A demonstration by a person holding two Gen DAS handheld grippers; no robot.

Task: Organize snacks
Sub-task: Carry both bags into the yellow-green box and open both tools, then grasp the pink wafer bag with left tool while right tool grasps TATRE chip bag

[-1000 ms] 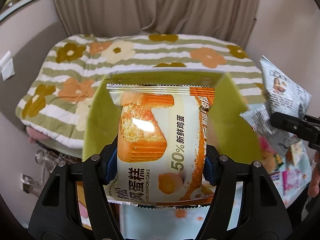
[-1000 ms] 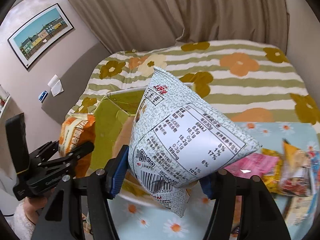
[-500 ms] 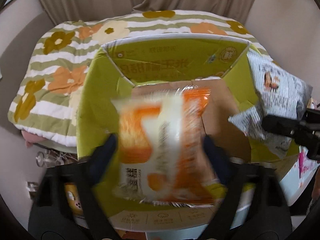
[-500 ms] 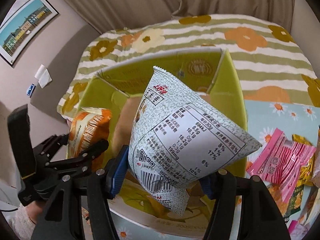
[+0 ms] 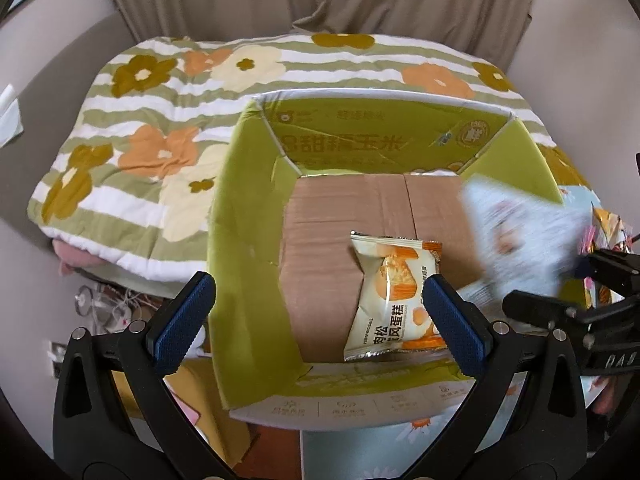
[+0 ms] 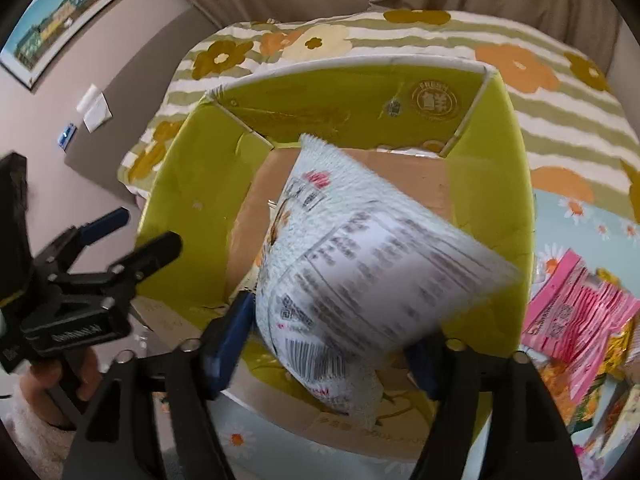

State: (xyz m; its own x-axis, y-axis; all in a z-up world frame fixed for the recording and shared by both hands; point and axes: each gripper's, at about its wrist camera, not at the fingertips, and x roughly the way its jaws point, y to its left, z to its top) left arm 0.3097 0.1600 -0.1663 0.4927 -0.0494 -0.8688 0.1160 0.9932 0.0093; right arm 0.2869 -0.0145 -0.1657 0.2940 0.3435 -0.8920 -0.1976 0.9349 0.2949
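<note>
Cake packet (image 5: 394, 296) lies on the brown floor of the green carton (image 5: 248, 240), so your left gripper (image 5: 316, 320) hangs above it with jaws wide and empty. The white snack bag (image 6: 360, 272) looks motion-blurred over the carton between the jaws of your right gripper (image 6: 336, 344), and you cannot tell whether they grip it. Next, I judge, let it land beside the packet, then fetch from the pink packets (image 6: 576, 320) on the counter.
</note>
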